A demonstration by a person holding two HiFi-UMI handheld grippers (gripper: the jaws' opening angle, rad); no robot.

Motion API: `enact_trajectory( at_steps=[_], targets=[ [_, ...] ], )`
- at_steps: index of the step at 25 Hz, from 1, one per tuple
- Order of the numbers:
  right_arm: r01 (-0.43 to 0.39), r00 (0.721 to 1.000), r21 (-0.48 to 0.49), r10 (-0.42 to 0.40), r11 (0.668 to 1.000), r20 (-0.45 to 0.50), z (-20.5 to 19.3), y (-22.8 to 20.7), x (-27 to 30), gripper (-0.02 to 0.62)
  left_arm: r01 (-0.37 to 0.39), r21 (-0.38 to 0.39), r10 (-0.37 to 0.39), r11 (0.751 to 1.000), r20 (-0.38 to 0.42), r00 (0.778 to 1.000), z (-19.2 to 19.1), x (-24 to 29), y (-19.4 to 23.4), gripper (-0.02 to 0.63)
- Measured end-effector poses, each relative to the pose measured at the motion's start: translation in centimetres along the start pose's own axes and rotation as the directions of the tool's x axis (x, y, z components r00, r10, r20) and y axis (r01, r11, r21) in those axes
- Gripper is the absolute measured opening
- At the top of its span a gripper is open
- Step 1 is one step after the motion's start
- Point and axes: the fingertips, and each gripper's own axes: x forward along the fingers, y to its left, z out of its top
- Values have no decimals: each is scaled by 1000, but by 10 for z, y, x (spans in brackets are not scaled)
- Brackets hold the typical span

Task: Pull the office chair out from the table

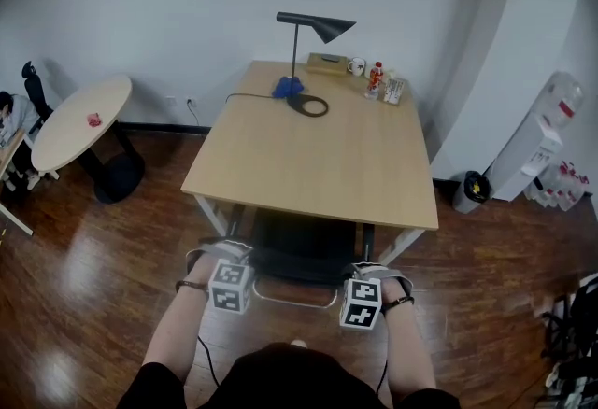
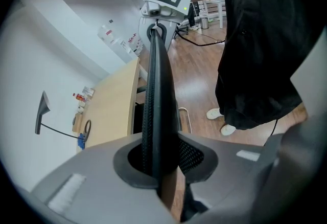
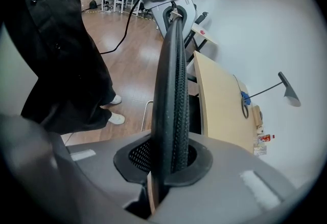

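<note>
the office chair (image 1: 301,253) stands at the near edge of the table (image 1: 318,160), its seat tucked under the tabletop and its backrest facing the person at 6 o'clock. the left gripper (image 1: 227,267) is clamped on the left end of the backrest's top rim and the right gripper (image 1: 366,284) on the right end. each gripper view shows the thin mesh backrest (image 2: 156,115) running edge-on through the closed jaws, with the other gripper's marker cube at the far end of it. to do this step well, i judge both hands should draw straight toward 6 o'clock at an even pace, so the chair rolls out square rather than swivelling on its base. the grip should stay firm, because the rim is narrow and the mesh could slip through the pads. pulling level rather than upward should keep the backrest from tilting and the castors on the floor. the person's own feet (image 2: 220,120) stand just behind the chair, so they likely need to step back to make room. the table legs flank the chair at 9 and 3 o'clock, and a skewed pull could knock an armrest against one. on the table's far end, at 12 o'clock, stand a desk lamp (image 1: 313,24), a mug (image 1: 356,66) and a red bottle (image 1: 376,77), all well apart from the chair. a round table (image 1: 79,122) sits at 10 o'clock, and a waste bin (image 1: 470,191) and a water dispenser (image 1: 542,141) at 2 o'clock, none of them in the path.
</note>
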Motion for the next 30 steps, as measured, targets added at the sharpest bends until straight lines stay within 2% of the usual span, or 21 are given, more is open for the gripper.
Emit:
enact_trajectory(
  at_steps=[9, 30],
  targets=[
    [-15, 999, 46, 16, 999, -30, 1, 35, -13, 51, 17, 18, -17, 1000, 6, 1000, 11, -15, -32, 75],
    [-12, 999, 95, 16, 995, -33, 18, 131, -46, 57, 48, 45, -49, 998, 25, 998, 29, -54, -120, 75]
  ],
)
